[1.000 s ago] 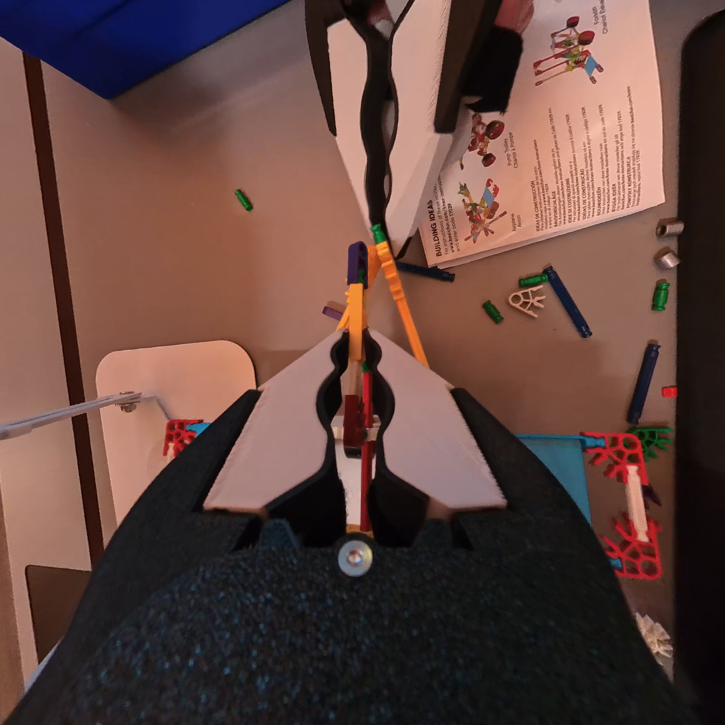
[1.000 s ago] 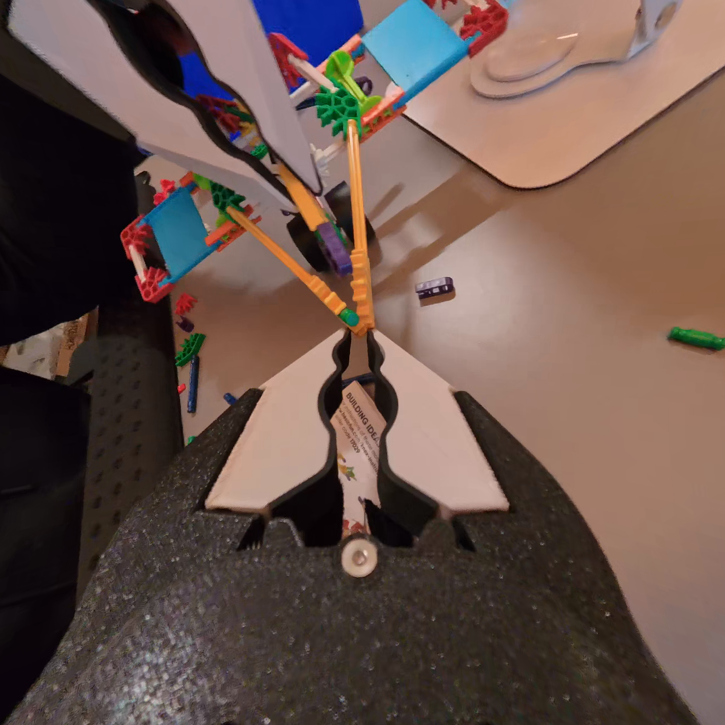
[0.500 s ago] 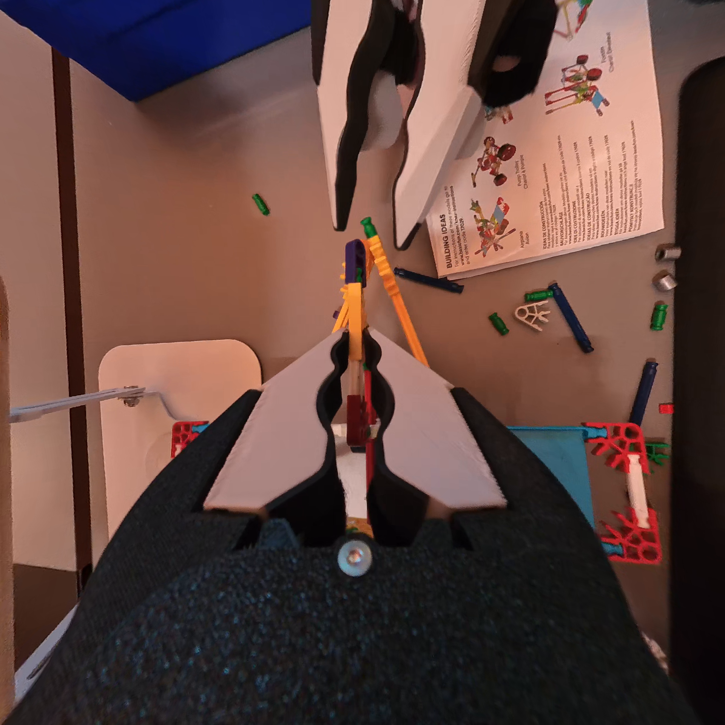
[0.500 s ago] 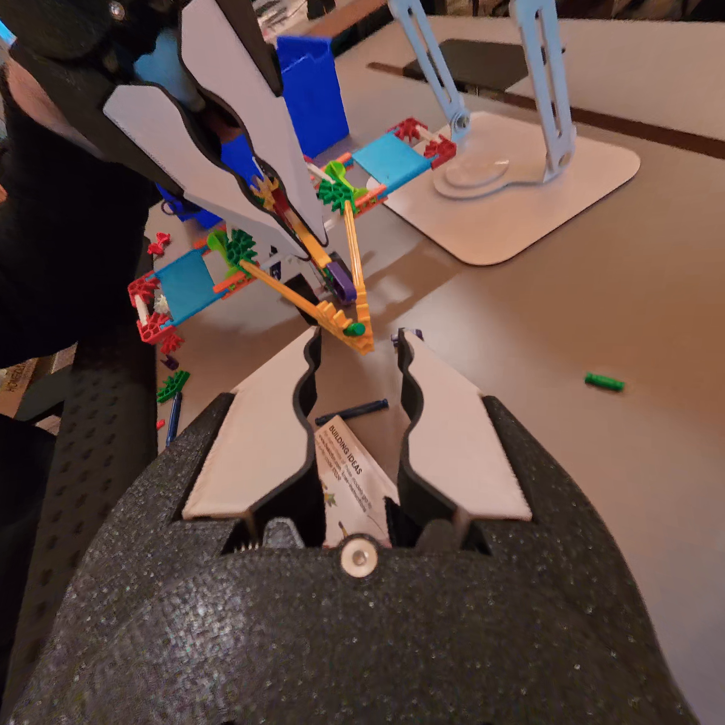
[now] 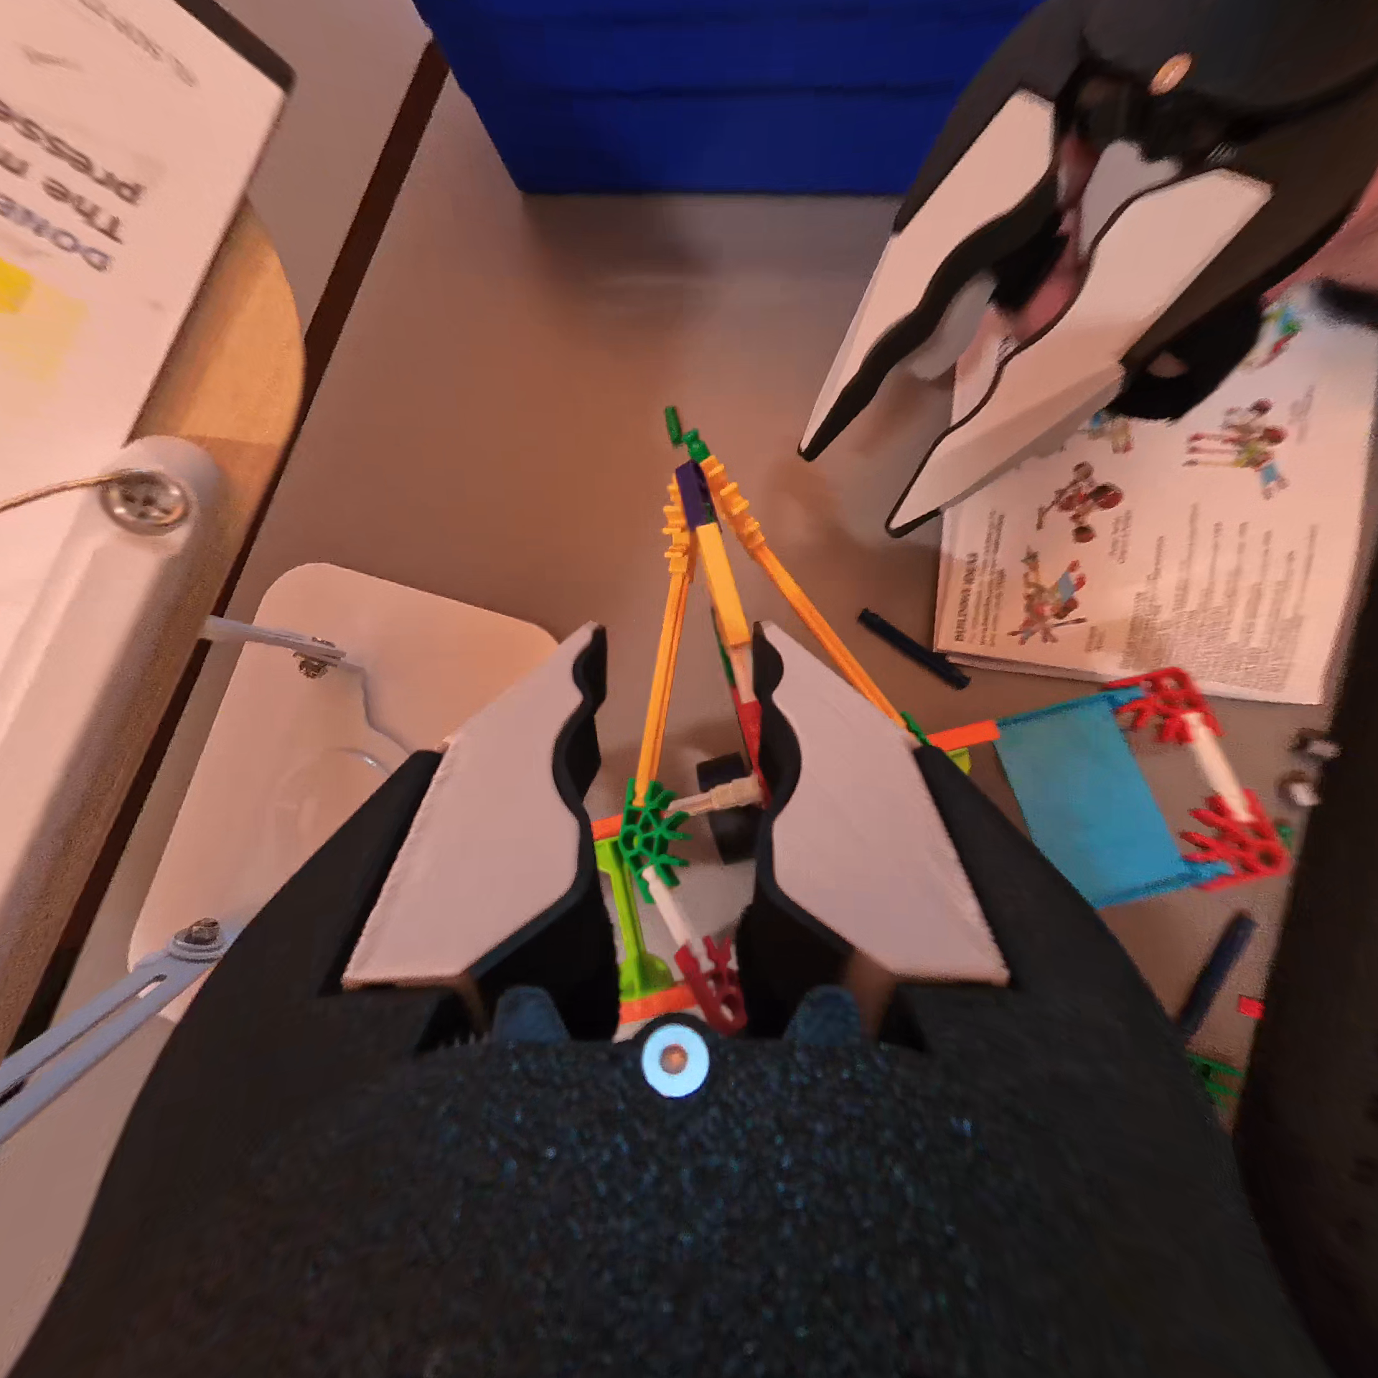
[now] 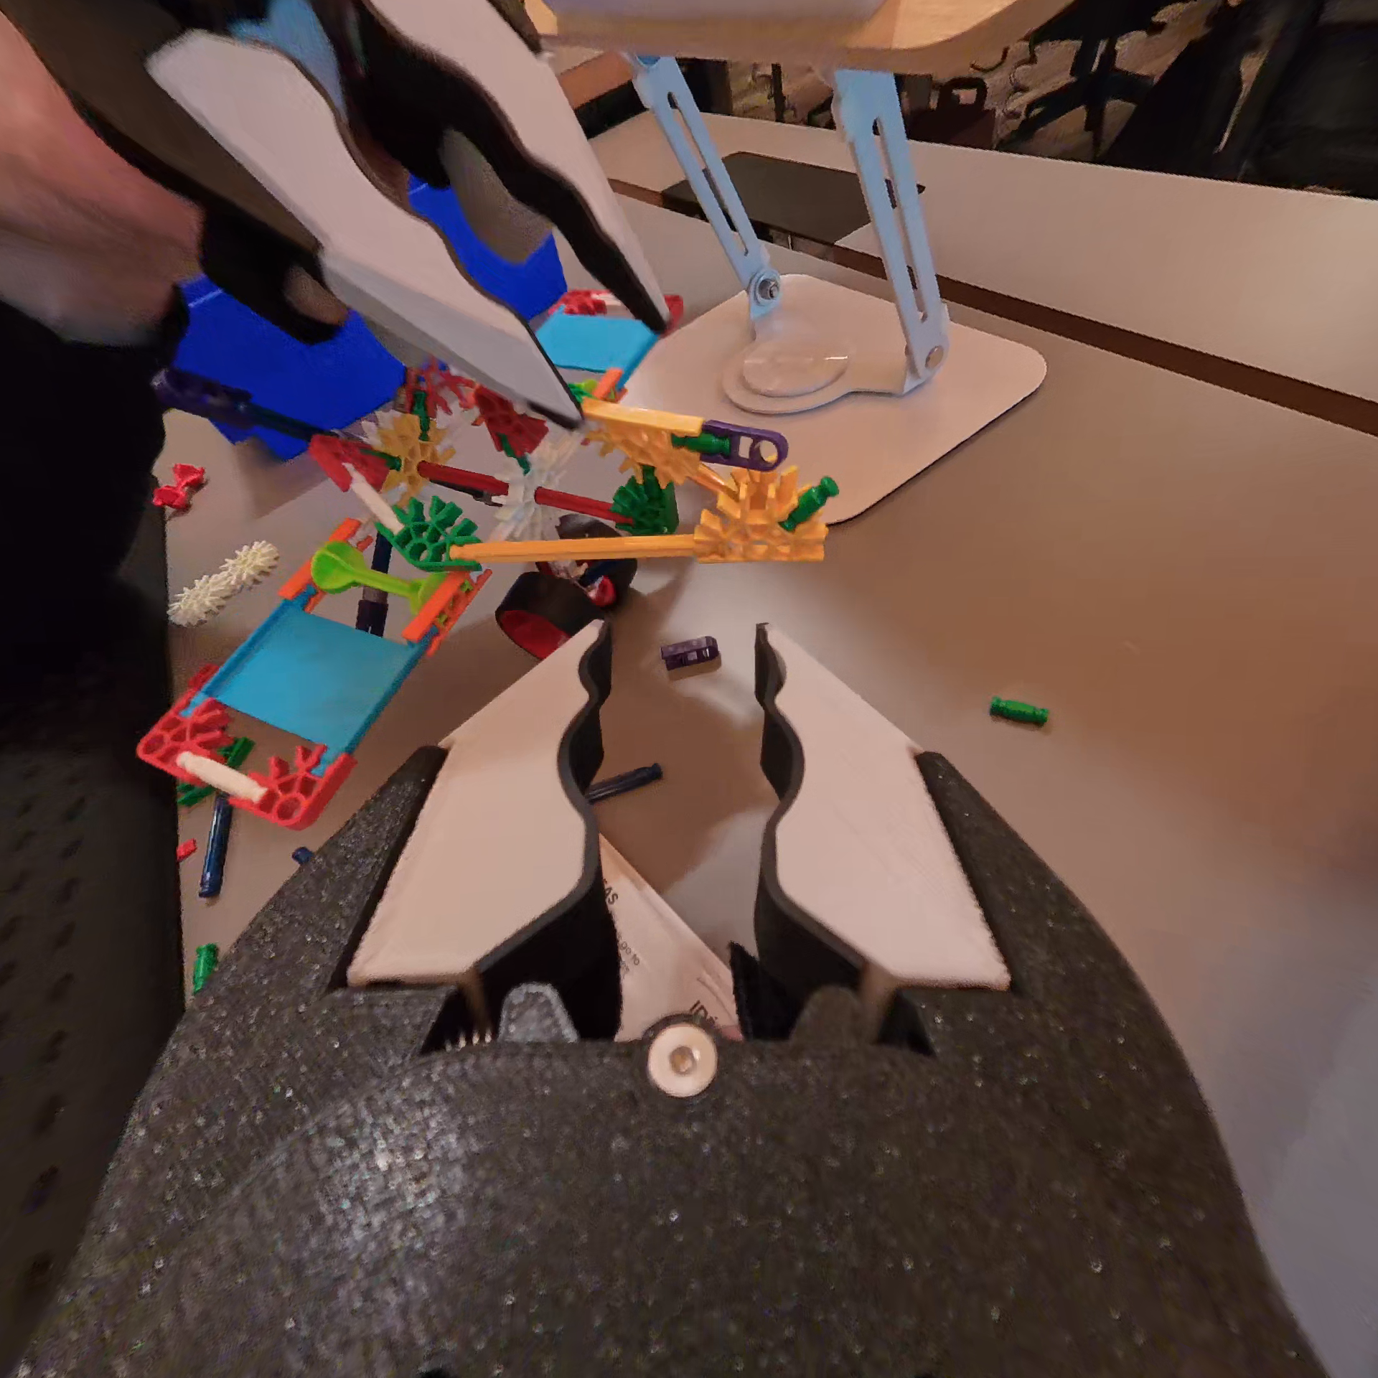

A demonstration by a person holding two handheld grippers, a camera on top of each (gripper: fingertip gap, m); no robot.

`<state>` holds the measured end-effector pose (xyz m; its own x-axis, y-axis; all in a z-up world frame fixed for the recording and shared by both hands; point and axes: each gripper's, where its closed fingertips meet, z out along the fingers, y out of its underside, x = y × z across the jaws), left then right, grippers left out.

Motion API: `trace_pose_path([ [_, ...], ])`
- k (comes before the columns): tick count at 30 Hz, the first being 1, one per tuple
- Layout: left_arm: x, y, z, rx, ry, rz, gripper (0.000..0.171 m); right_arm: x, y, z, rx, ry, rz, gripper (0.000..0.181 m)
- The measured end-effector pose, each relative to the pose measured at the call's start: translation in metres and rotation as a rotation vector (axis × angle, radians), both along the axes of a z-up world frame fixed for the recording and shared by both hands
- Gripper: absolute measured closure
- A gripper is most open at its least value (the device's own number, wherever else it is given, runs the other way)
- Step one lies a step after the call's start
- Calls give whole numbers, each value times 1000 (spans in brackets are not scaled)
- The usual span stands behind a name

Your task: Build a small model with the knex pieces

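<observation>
A rod-and-connector toy model (image 5: 697, 567) with yellow rods, a purple connector, a green tip, black wheels and blue panels lies under my left gripper (image 5: 675, 645). The left gripper is open, its fingers straddling the yellow and red rods without clamping them. In the right wrist view the model (image 6: 596, 514) rests with a wheel (image 6: 555, 608) on the table, and one fingertip of the left gripper (image 6: 615, 373) is at a yellow connector. My right gripper (image 6: 682, 634) is open and empty, back from the model's tip, above a small purple piece (image 6: 690, 650). It also shows in the left wrist view (image 5: 850, 488).
A blue bin (image 5: 708, 97) stands at the back. A white stand base (image 6: 895, 388) is beside the model. A printed instruction sheet (image 5: 1156, 567) lies to the right. Loose rods lie about: green (image 6: 1018, 710), dark blue (image 5: 910, 647). A black mat (image 5: 1342, 820) borders the table. Some 8 cm of space lies between my two pairs of fingers. From the right gripper's tips to the small purple piece (image 6: 690, 650) is close to 9 cm.
The right gripper opened off the model's green tip and drew back. The left gripper then opened, letting go of the model, which has swung round and rests on the table.
</observation>
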<state>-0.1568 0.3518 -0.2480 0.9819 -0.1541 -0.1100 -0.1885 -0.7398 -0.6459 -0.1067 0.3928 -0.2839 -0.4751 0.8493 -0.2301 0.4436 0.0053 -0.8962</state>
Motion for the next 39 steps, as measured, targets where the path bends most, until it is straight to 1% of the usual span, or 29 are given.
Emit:
trace_pose_path([
  [2,1,-4,13,32,-45,10,121,1,-2,-2,0,-10,7,143],
  [3,1,-6,19,50,-57,7,119,1,-2,-4,4,-15,7,143],
  [7,-5,-21,40,97,-90,5,119,0,-6,-16,33,-49,22,143],
  [11,-20,-53,46,67,-99,7,119,4,-10,-14,49,-41,47,143],
  [12,-22,-62,47,56,-111,3,120,8,-13,-12,54,-39,65,143],
  [14,-34,-81,44,20,-84,25,119,20,-26,6,28,11,129,143],
  [15,-36,-91,42,1,-81,23,120,29,-34,15,48,35,164,143],
  [17,-41,-108,36,-27,-62,10,125,47,-45,26,215,118,188,135],
  [19,-52,-124,21,-92,-11,31,125,64,-58,37,401,215,196,135],
  [21,-64,-130,9,-131,-13,79,124,82,-80,46,594,329,222,135],
  [23,-66,-128,3,-127,-48,76,125,98,-107,37,740,347,281,135],
  [25,-74,-122,1,-109,-66,102,125,100,-126,20,912,360,294,133],
  [28,-81,-114,-6,-87,-105,121,128,81,-125,-8,1247,381,215,123],
  [30,-83,-112,-14,-95,-144,129,129,65,-119,-16,1377,419,135,124],
  [31,-84,-112,-20,-102,-162,132,129,61,-115,-19,1415,425,116,130],
  [33,-83,-112,-30,-117,-212,126,129,55,-109,-16,1432,462,71,157],
  [36,-83,-114,-36,-122,-257,117,129,51,-97,-11,1348,450,39,158],
  [39,-83,-115,-39,-129,-283,115,130,47,-77,-13,1320,402,38,159],
])
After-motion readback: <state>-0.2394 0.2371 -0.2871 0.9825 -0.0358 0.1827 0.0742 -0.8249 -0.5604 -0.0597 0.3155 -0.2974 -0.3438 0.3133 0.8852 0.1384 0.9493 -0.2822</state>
